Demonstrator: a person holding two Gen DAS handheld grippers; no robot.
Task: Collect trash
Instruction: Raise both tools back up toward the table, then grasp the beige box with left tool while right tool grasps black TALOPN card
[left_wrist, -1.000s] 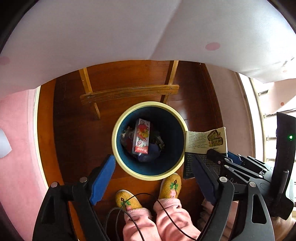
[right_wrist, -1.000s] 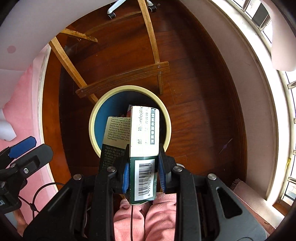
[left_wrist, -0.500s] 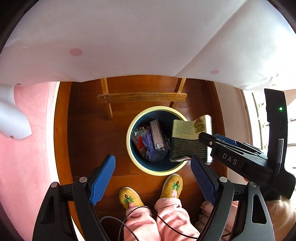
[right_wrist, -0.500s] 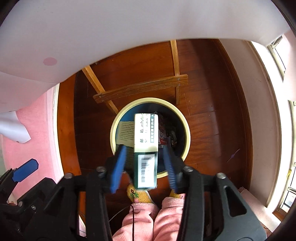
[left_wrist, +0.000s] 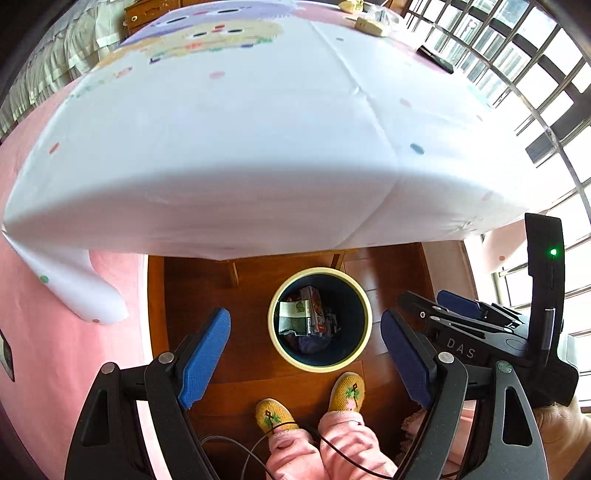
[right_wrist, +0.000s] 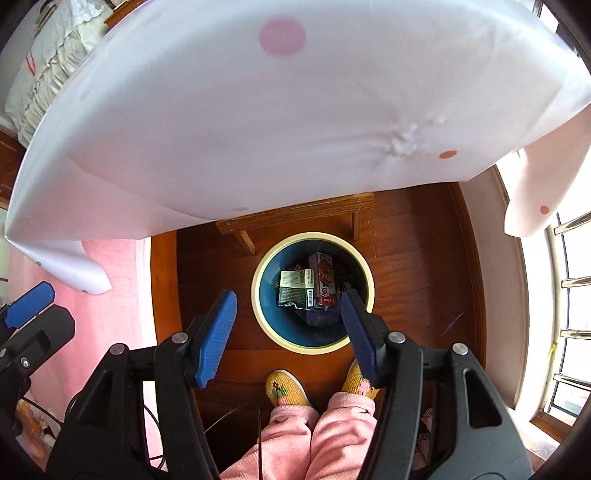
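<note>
big white tablecloth (left_wrist: 229, 155) up top, hanging over the table edge. brown wood floor (right_wrist: 413, 266) down below. round bin (right_wrist: 258, 310) with a pale rim on that floor, right under the table edge, near two yellow slippers (right_wrist: 282, 387).

big change: half a second ago, green and white box pinched in the right gripper (right_wrist: 288, 328) over the bin. now let go! box (right_wrist: 294, 291) down inside the bin, lying flat on the pile, touching the red carton (right_wrist: 323, 284) beside it. so one more bit of trash put away, probably time to look for the next bit.

right gripper now wide open, nothing between the blue pads (right_wrist: 218, 332). up above the bin and apart from the box, with the box seen in the gap between the jaws, far below. no touching.

left gripper (left_wrist: 306, 350) wide open too, empty, also up over the bin, looking down at the same box (left_wrist: 293, 317) from a little further left. also pulled up higher than a moment ago, with more of the table top in sight.

some small things far back on the table (left_wrist: 365, 26), too small to tell.
</note>
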